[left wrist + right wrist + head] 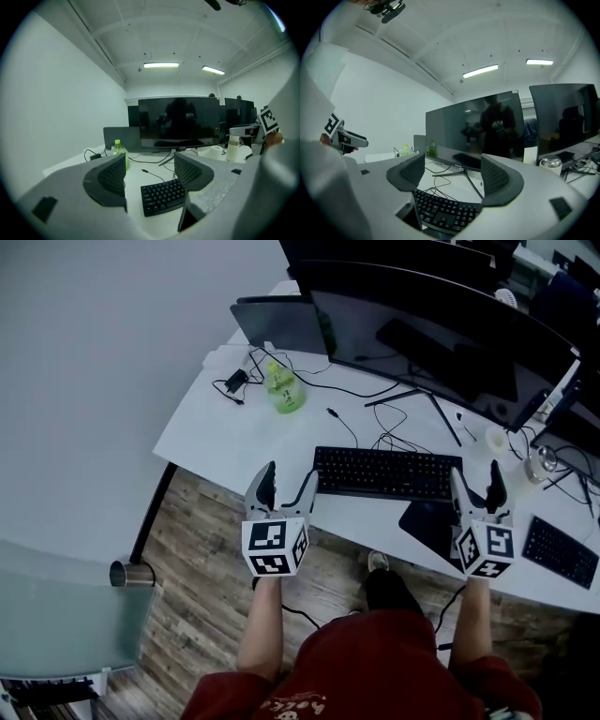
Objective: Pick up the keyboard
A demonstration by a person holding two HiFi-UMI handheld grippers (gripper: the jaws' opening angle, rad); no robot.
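Though untouched, keyboard (386, 472) just ahead of jaws

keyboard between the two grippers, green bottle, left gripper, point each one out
keyboard (386, 472), head view, middle of its key field
green bottle (283, 392), head view, middle of its body
left gripper (292, 473), head view, the gap midway between its open fingertips

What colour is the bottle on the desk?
The bottle is light green with a green cap, clearest in the head view.
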